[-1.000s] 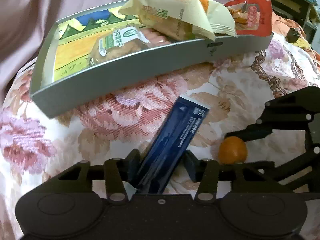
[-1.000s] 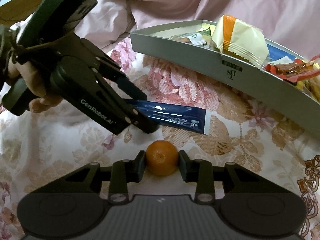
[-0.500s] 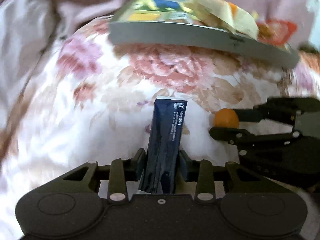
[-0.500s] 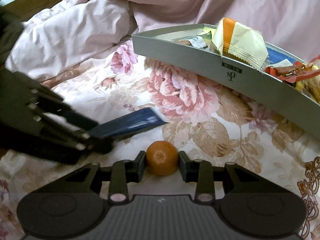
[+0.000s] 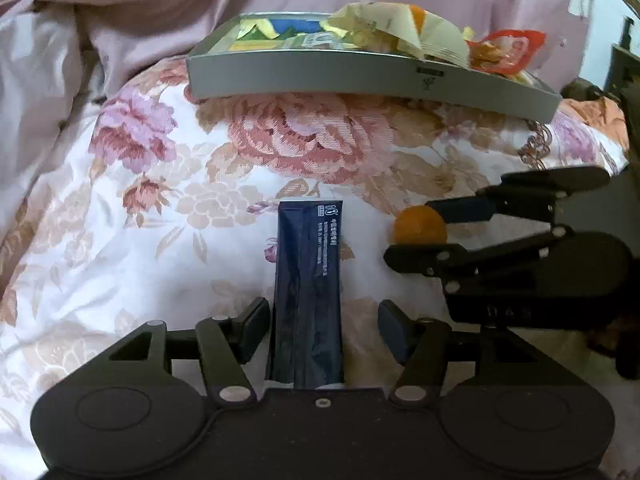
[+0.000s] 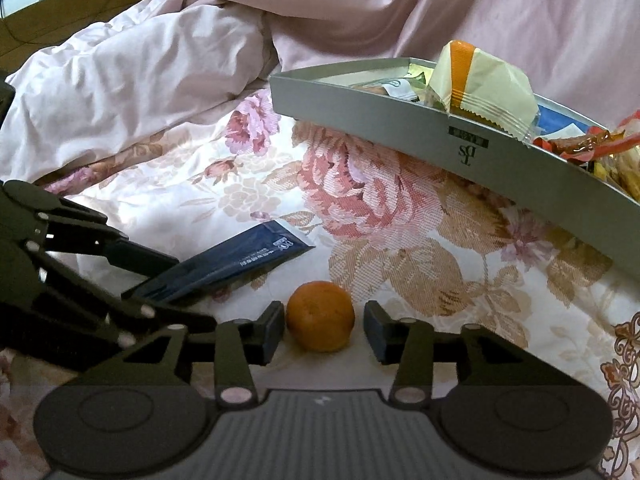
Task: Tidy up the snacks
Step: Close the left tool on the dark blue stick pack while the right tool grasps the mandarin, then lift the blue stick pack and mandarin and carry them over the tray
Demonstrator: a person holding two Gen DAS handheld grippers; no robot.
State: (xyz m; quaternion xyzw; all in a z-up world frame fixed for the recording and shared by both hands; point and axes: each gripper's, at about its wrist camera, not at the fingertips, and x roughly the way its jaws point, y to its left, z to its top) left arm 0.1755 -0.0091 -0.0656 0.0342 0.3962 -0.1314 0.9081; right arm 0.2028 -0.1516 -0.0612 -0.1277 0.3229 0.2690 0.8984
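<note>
**Both grips loosening on the bed**

Left gripper (image 5: 322, 328) has just been opening; the blue packet (image 5: 308, 292) lies between its parted fingers. Right gripper (image 6: 323, 330) also opening, orange (image 6: 321, 316) loose between. Tray (image 6: 400, 120) sits beyond.

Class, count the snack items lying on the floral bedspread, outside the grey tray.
2: a dark blue packet on the left and a small orange to its right. Others may be hidden out of view.

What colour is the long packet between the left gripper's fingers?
Dark navy blue packet with small white print, clearest in the left wrist view.
</note>
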